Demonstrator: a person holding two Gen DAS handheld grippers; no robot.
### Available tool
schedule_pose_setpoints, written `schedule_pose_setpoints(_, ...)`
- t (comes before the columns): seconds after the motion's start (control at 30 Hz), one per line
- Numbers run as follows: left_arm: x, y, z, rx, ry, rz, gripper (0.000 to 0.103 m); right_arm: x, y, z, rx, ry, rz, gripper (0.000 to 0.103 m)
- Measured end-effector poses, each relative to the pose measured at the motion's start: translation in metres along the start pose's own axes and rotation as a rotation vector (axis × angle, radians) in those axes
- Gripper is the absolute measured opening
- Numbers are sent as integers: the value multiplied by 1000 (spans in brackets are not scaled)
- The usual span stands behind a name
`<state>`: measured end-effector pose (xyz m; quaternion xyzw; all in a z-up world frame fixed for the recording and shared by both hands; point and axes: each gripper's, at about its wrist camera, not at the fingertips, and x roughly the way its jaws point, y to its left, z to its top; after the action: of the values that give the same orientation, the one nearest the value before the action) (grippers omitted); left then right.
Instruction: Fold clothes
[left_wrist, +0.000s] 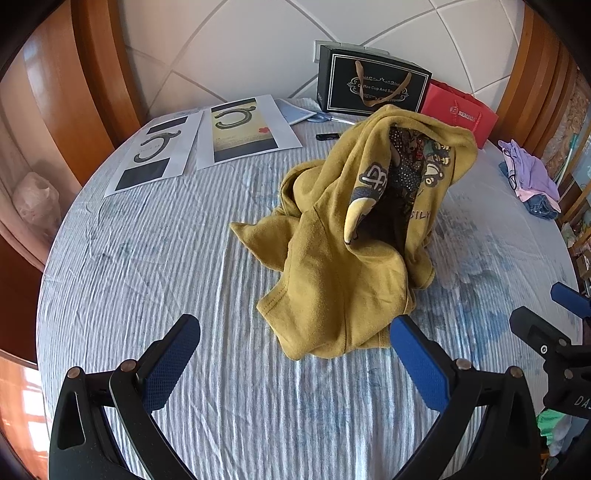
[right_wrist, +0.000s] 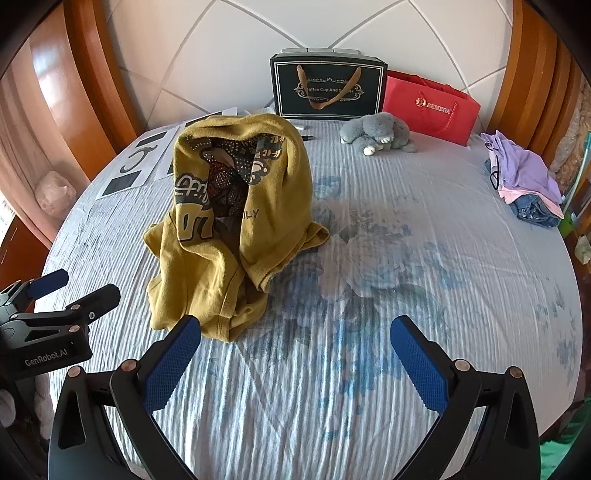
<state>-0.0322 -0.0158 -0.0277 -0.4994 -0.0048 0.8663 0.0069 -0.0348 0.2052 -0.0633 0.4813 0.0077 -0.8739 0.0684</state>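
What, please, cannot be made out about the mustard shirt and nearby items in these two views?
- Mustard shirt: its printed design is crumpled into folds in both views, so it is unreadable.
- Grey plush toy: hidden behind the shirt in the left wrist view.
- Folded clothes pile: too small to count garments.
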Motion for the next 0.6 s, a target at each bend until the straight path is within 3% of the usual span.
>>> schedule_pose_setpoints(0.37, 10, 4, 5, -3, 7, -32, 103, 11, 3, 9, -23, 6, 10, 103)
schedule_pose_setpoints(0.6, 48, 12, 19, -1, 31, -117, 101, 40, 3, 54, -45, -57, 58, 103)
